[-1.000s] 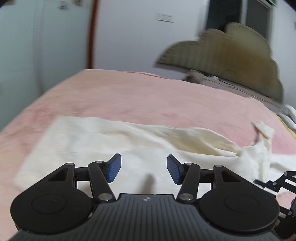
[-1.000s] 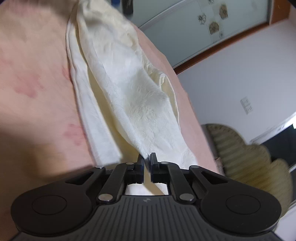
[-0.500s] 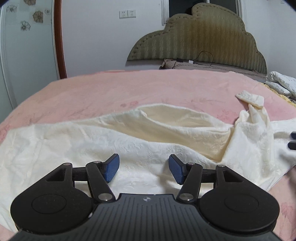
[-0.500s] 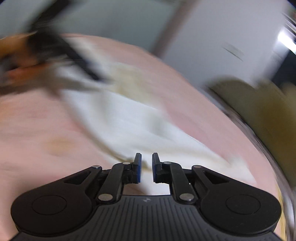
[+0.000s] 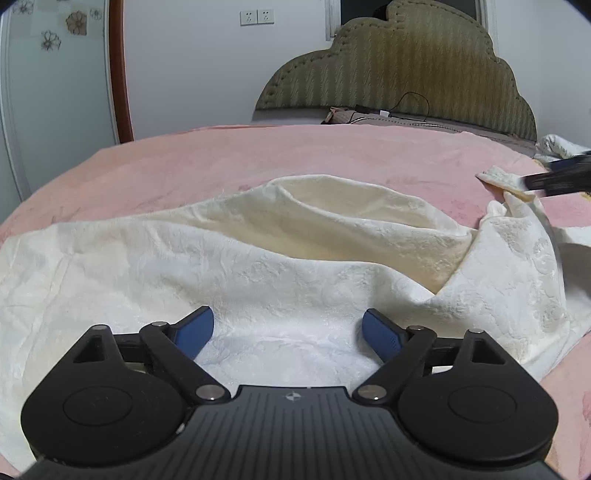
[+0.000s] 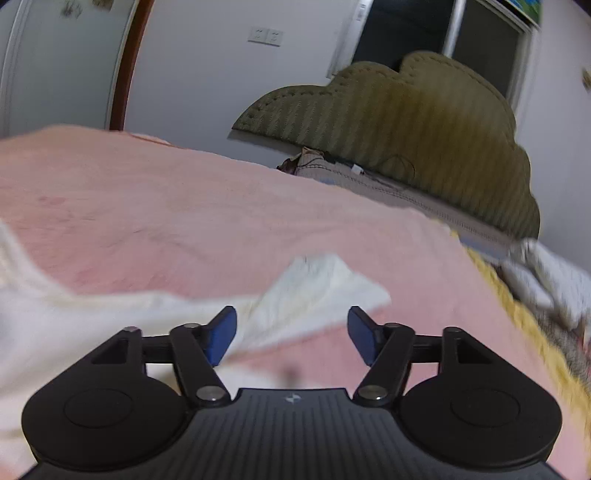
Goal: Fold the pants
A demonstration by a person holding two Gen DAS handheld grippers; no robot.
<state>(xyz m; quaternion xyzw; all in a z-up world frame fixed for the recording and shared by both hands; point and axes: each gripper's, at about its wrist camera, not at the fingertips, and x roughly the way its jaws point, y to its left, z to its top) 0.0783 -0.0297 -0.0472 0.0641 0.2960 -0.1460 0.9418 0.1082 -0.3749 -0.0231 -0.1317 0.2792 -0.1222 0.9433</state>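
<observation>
Cream pants [image 5: 258, 258] lie rumpled across the pink bed [image 5: 258, 155], filling mid-frame. The left gripper [image 5: 288, 328] hovers above them, jaws opening wide, nothing between. The right gripper [image 6: 291, 332], blurred, is opening over what seems a pant corner.

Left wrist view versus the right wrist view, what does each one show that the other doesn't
Only the left wrist view shows the pants' broad puffed middle and the right gripper's blurred dark tip. Only the right wrist view shows a dark window and the yellow blanket edge. Both show the pink bedspread, the green headboard, the wall sockets, and opening jaws pinching nothing.
</observation>
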